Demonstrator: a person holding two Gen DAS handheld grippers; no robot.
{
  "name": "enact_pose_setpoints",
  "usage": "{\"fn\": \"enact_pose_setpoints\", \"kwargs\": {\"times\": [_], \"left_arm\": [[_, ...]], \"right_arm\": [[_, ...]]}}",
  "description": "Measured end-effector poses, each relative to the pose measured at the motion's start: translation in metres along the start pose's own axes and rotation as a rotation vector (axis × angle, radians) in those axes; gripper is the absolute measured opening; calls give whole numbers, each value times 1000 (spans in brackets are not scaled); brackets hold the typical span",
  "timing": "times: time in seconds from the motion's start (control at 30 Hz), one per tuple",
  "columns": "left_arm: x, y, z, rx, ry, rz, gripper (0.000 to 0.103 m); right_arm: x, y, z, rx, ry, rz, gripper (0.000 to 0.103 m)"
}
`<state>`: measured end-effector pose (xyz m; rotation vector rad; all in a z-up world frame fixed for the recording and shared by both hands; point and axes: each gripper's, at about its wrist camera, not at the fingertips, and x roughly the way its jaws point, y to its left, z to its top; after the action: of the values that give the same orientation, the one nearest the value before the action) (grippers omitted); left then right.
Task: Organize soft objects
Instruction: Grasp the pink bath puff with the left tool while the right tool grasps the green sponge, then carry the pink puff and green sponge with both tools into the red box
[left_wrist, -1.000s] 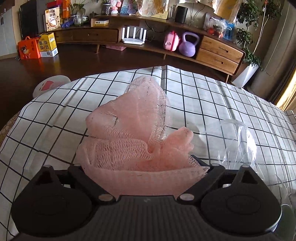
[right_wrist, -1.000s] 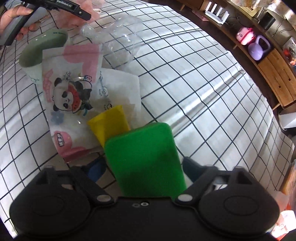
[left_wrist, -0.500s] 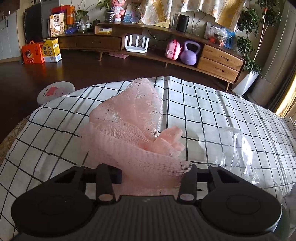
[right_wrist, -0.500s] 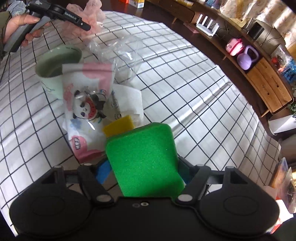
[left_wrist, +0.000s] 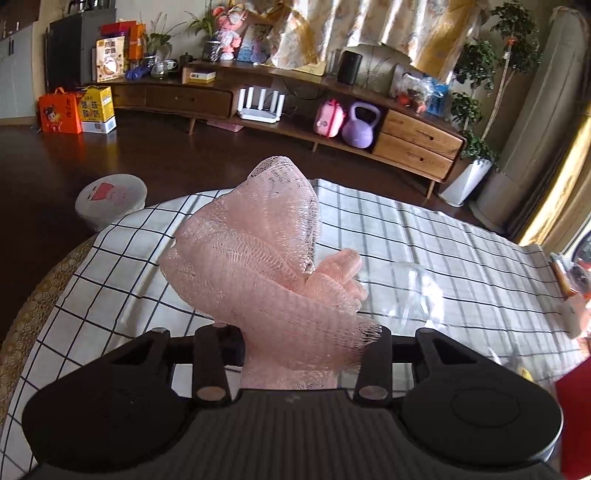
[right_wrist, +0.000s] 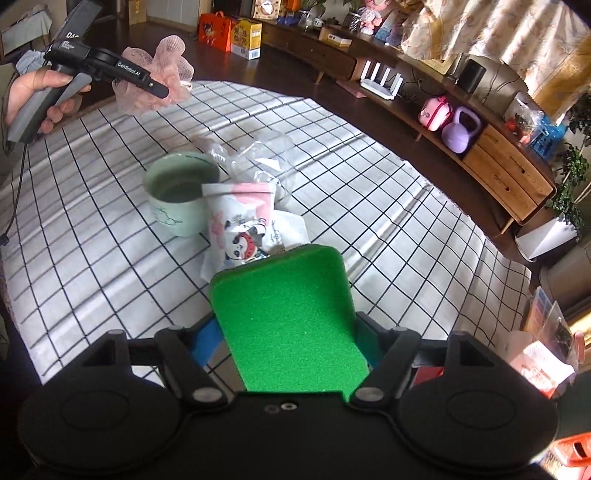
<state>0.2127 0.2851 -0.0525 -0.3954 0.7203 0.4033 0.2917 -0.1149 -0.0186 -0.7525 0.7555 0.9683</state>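
Now | green sponge (right_wrist: 286, 317) | long axis along right hand-held gripper (right_wrist: 291, 354)

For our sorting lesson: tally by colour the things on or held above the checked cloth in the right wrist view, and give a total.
Pink: 1, mesh bath puff
Green: 2, sponge, mug
White printed: 1, panda packet
Clear: 1, plastic bag
Total: 5

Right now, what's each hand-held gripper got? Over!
Left hand-held gripper shut on pink mesh puff. Right hand-held gripper shut on green sponge. Both above table; mug below.
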Motion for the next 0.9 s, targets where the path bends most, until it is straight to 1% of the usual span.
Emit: {"fn": "enact_pose_setpoints", "kwargs": {"times": [0.17,0.4,0.63,0.9], "left_arm": [[-34,-19,-7,37,-3,-62,41],[-76,-69,-21,127,-8,-163,41],[-112,-131,-37,225,-17,-280,41],[-131,-212,-62,323,8,-406,41]], "right_arm": [[-29,13,-8,13,-21,-19,75],[-69,22,-27,58,-70,-58,75],[-106,19,-58,149,-127,-119,75],[-135,-3,-104,297,-173,-185,75]]}}
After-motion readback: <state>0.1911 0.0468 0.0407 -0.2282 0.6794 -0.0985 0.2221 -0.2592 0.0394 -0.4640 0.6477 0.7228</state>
